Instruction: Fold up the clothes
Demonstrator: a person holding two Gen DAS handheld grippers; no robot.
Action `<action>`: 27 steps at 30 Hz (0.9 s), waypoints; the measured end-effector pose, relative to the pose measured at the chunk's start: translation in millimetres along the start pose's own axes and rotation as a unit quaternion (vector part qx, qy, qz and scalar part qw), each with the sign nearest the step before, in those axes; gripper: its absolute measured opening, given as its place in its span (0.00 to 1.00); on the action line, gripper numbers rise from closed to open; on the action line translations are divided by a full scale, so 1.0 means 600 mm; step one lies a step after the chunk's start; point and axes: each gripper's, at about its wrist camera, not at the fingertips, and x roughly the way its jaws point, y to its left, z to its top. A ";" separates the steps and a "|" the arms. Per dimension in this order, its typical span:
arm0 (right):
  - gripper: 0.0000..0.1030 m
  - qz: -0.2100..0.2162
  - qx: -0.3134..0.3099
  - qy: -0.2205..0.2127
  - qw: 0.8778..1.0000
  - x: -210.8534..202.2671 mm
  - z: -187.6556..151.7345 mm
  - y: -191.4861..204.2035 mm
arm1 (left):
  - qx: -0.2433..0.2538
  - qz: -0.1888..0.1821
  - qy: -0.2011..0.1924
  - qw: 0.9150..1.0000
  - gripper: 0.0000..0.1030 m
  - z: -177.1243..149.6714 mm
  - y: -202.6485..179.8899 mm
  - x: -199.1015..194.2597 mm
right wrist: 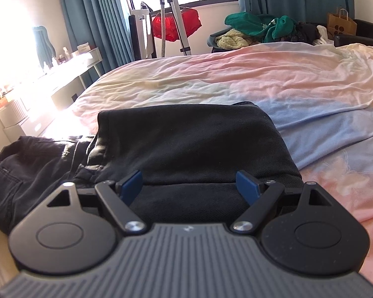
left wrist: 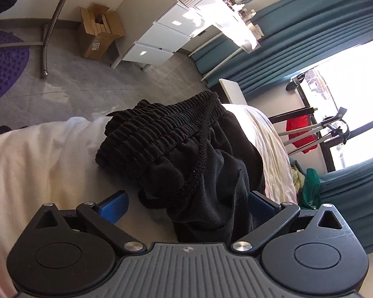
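A black pair of trousers point(left wrist: 206, 173) lies bunched near the bed's edge, its ribbed elastic waistband point(left wrist: 161, 126) and drawstring on top. My left gripper point(left wrist: 187, 204) hangs over this heap with its jaws wide apart; the left blue pad point(left wrist: 114, 206) is clear of the cloth and the right pad is partly hidden behind a fold. In the right wrist view a flat, folded part of the black garment point(right wrist: 191, 144) lies on the bed, with its rumpled rest point(right wrist: 32, 164) to the left. My right gripper point(right wrist: 189, 186) stands open just above the folded part's near edge, gripping nothing.
The bed has a pastel pink, blue and cream sheet point(right wrist: 273, 82). A pile of green and cream clothes point(right wrist: 256, 28) sits beyond its far side, next to a paper bag point(right wrist: 340, 23). White drawers point(left wrist: 159, 37), a cardboard box point(left wrist: 99, 34) and teal curtains point(left wrist: 298, 37) line the room.
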 end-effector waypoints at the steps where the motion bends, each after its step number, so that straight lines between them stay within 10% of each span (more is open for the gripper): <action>1: 0.81 -0.001 -0.001 0.001 1.000 0.000 -0.001 0.000 | -0.008 0.002 0.013 1.000 1.00 0.001 0.005 0.011; 5: 0.81 -0.005 -0.009 0.004 1.000 0.005 -0.006 0.006 | -0.044 0.010 0.052 0.998 0.98 0.009 0.031 0.052; 13: 0.81 -0.006 -0.019 0.006 1.000 0.008 -0.014 0.015 | -0.098 0.018 -0.025 0.995 0.97 0.047 0.058 0.079; 27: 0.83 0.004 -0.044 0.014 0.999 0.017 -0.026 0.035 | 0.090 0.060 -0.141 0.984 0.41 0.060 -0.079 0.070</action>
